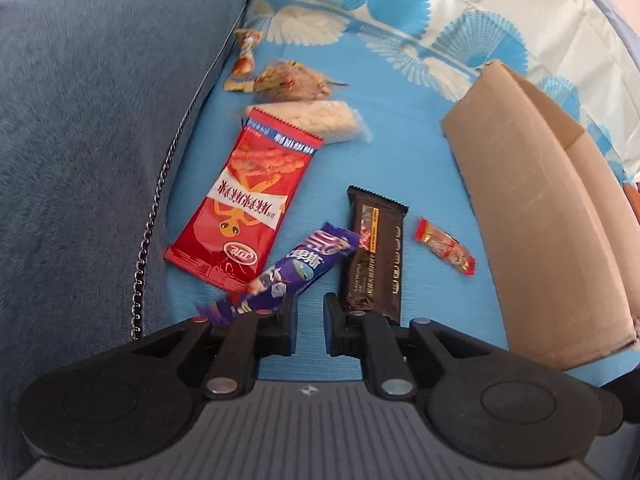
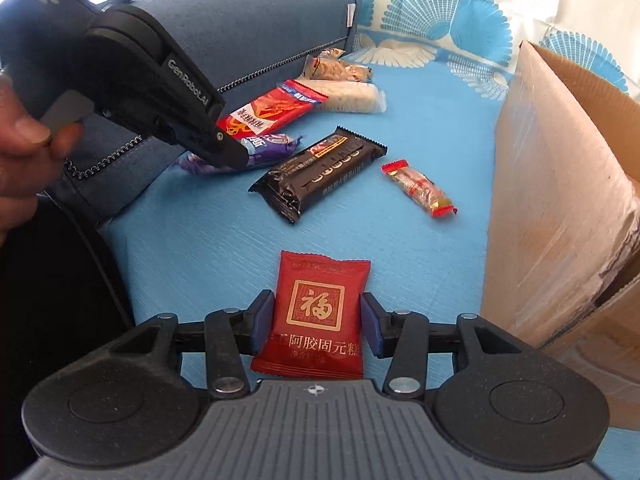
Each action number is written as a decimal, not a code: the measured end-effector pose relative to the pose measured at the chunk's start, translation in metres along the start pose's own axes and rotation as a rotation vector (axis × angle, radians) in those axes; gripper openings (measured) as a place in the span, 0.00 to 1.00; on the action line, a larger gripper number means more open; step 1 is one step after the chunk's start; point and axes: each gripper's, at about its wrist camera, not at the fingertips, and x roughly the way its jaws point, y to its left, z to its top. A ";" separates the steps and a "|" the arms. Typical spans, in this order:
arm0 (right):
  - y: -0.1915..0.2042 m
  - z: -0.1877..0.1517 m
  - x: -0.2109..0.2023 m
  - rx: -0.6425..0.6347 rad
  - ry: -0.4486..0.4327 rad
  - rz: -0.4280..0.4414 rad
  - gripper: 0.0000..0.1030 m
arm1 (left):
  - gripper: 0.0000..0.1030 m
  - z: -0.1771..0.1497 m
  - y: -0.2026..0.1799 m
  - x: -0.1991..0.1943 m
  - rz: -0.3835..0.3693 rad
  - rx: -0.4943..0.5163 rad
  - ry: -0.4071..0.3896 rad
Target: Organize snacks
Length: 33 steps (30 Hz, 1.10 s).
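Observation:
Snacks lie on a blue mat. In the left wrist view my left gripper (image 1: 310,312) is open, low over the mat, between a purple wafer packet (image 1: 296,268) on its left and a black bar (image 1: 374,254) on its right, holding neither. A red peanut bag (image 1: 240,204), a white rice bar (image 1: 320,120) and a small red candy (image 1: 446,246) lie around. In the right wrist view my right gripper (image 2: 316,320) is open with its fingers on both sides of a red square packet (image 2: 316,312), apart from it. The left gripper (image 2: 228,152) shows there over the purple packet (image 2: 268,146).
An open cardboard box (image 1: 532,216) stands at the right, also in the right wrist view (image 2: 560,200). A blue-grey cushion (image 1: 100,140) with a chain strap bounds the left. More small wrapped snacks (image 1: 280,80) lie at the far end. A patterned cloth (image 2: 440,32) lies behind.

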 end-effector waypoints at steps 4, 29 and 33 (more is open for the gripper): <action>-0.002 0.000 0.001 0.007 -0.001 0.004 0.48 | 0.14 0.001 -0.001 0.010 0.002 0.005 0.055; -0.001 0.000 0.002 0.001 -0.002 -0.009 0.48 | 0.44 0.001 -0.010 -0.002 0.143 0.023 -0.139; -0.001 0.000 0.001 0.000 -0.002 -0.009 0.48 | 0.44 0.007 -0.010 0.013 0.119 0.036 -0.030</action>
